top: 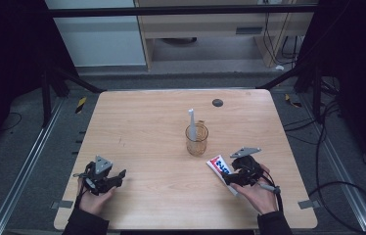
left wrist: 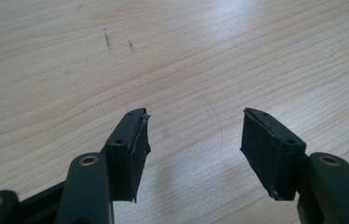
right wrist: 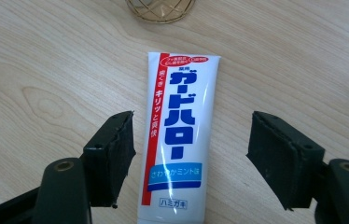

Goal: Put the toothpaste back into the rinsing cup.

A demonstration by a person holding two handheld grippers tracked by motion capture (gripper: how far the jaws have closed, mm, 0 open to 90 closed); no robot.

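A: Toothpaste tube (right wrist: 177,135) is being seen lying flat on the table (top: 147,127), label up, just in front of the glass cup (top: 196,139), near edge, right side. Not being held.

B: Right gripper (right wrist: 191,158)?

A: Jaws are being held spread wide, one on each side of the tube, pads not touching it. Nothing is being pinched.

B: Step?

A: Being judged as either a pick-up being lined up or a release. The frames aren't settling which.

B: Cup contents?

A: A white toothbrush (top: 191,122) is standing upright in it.

B: Left gripper (left wrist: 193,140)?

A: Being kept spread over bare wood, well apart from the tube, empty.

B: Next move?

A: If the tube is being picked up, jaws need closing squarely on its sides, mid-length, gently, since the tube is likely soft. The cup is close, so care is being called for.
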